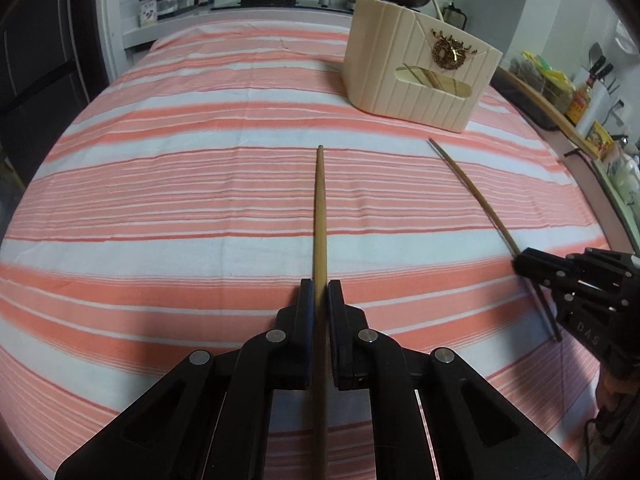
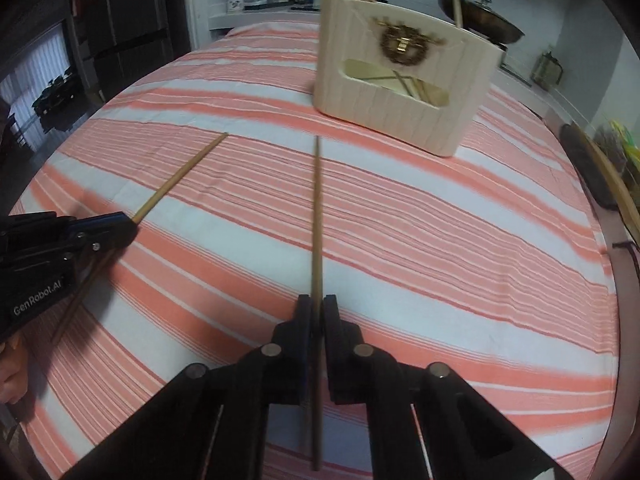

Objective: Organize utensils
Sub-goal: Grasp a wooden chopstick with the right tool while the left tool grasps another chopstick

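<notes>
Each hand-held gripper is clamped on one chopstick: the left hand-held gripper [image 1: 319, 292] holds the left chopstick [image 1: 319, 216], the right hand-held gripper [image 2: 316, 308] the right chopstick [image 2: 317, 216]. The cream utensil holder [image 1: 416, 76] stands upper right on the striped tabletop [image 1: 180, 208]. Pickup looks done; next, carry both over and drop them in tip-first.

Striped cloth [image 1: 180, 208] — cream utensil holder [image 1: 416, 80]

Chopstick [image 2: 317, 216] between right gripper [image 2: 316, 304] jaws
</notes>
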A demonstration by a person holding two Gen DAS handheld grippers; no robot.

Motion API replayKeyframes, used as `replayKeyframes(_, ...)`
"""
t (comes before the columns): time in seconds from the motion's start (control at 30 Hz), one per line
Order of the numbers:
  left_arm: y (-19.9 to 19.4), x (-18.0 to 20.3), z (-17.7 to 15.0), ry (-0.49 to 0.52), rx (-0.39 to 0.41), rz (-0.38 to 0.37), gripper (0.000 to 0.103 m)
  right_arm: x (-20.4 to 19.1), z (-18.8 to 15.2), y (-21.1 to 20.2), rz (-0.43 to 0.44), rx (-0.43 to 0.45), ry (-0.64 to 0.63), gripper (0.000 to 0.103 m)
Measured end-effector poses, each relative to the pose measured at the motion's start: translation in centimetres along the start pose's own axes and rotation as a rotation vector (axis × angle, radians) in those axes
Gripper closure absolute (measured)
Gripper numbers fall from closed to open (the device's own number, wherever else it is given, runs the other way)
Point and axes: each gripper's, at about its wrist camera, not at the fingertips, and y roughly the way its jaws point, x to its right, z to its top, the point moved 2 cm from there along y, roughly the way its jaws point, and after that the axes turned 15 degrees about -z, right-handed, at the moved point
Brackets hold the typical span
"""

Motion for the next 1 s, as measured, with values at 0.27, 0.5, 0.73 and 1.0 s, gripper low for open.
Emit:
replayKeyframes(0.27, 0.3, 1.9, -0.6, 0.0, 0.005, -0.023, 0.097, 11.4, -5.3, 0.5, -0.12, -0.081, 0.208, 0.097)
replayKeyframes(0.5, 0.4, 2.8, -0.8, 0.03, -0.011, -0.008, 0.089, 15.7, -7.8, -0.2, -0.143, -0.071, 0.298, 0.096)
replayKeyframes(0.73, 1.3, 2.1, 0.0, 0.061, -0.032, 0.051, 0.023, 15.3, -7.0, -0.1, -0.095, -0.008, 0.269, 0.038)
replayKeyframes(1.0, 2.3, 1.8, 0.1, 0.101, -0.045, 0.126, 0.003, 15.1, -6.9, 1.7, -0.097, -0.025, 0.252, 0.032)
